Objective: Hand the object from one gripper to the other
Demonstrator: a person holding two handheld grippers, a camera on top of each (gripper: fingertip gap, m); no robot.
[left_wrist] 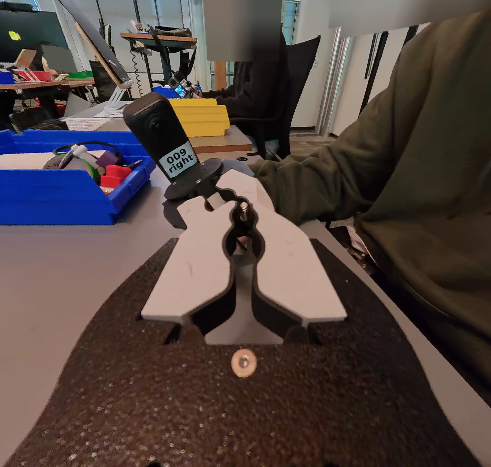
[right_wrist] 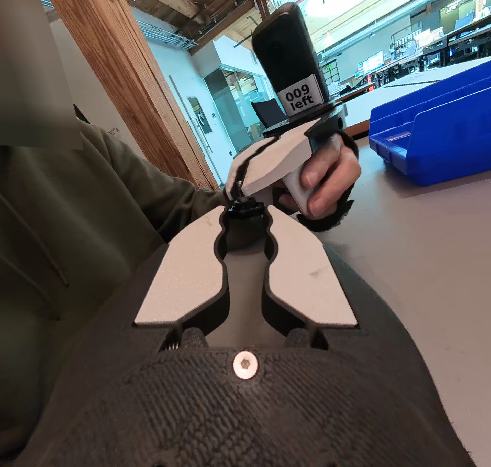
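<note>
Thumb screw: we see a small thumb screw (left_wrist: 244, 211) with a silver threaded shaft and a black lobed knob. It is in the air above the grey worktop (left_wrist: 66, 281), just where the tips of the two grippers meet.

Thumb screw and the left fingers: in the left wrist view the shaft stands almost upright in the first wavy pocket behind the tips of the left gripper (left_wrist: 242, 205), with the knob lower and mostly hidden in shadow.

Thumb screw and the right fingers: in the right wrist view the black knob fills the gap between the tips of the right gripper (right_wrist: 244, 209), and the shaft points up and away from it, into the other gripper.

Left fingers: its white fingers (left_wrist: 196, 268) are drawn nearly together, with only a thin dark line between them in the right wrist view. They seem to pinch the shaft.

Right fingers: these fingers (right_wrist: 186, 268) are closed as far as the width of the knob, and both inner edges touch it. We read it as gripping the knob.

Grippers to each other: they face tip to tip, the left one tilted downward toward the right one.

Hand: a hand (right_wrist: 326, 177) holds the white handle of the left gripper.

Around: a blue bin (left_wrist: 53, 196) with mixed small things stands on the worktop to the left, well apart from the screw.
</note>
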